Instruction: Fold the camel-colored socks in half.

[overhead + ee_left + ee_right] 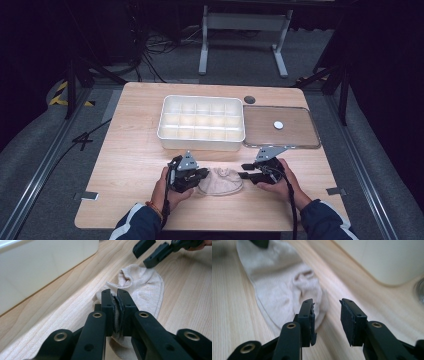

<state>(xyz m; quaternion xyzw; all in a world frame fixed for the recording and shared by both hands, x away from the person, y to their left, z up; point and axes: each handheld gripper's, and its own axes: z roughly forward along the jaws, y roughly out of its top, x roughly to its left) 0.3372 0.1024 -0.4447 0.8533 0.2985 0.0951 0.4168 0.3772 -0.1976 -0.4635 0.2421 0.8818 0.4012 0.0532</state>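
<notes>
A beige sock (221, 181) lies flat on the worktop (130, 150) near its front edge, between the two grippers, with bare wood open to either side. The left gripper (202, 173) has its fingers pinched tight on the sock's left end. The right gripper (243, 170) stands just off the sock's right end, its fingers partly apart with nothing between them. Behind the sock, close by, runs the front wall of a white divided tray (200, 142), and a clear lid (280, 127) lies beside it. The left gripper view shows the cloth bunched between its pads (119, 312); the right gripper view shows a crumpled fold (304, 277) in the sock.
</notes>
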